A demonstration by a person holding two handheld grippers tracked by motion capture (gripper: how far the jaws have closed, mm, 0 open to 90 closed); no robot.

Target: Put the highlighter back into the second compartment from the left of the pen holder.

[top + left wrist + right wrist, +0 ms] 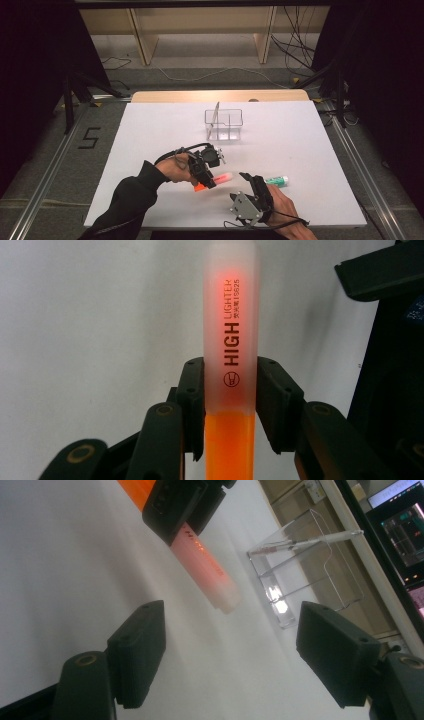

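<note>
My left gripper (230,390) is shut on an orange highlighter (231,330), its pads pressing on the frosted cap near where it meets the orange barrel. In the high view the left gripper (207,180) holds the highlighter (220,178) a little above the white table, cap end pointing right. My right gripper (230,640) stands open with nothing between its jaws, and the highlighter's cap (207,575) lies just ahead of them. In the high view the right gripper (252,181) sits near the front edge, to the right of the highlighter.
A clear acrylic holder (223,124) stands at mid table toward the back with a pen (310,542) lying across it. A green and white marker (276,180) lies on the white table (150,130) just right of the right gripper.
</note>
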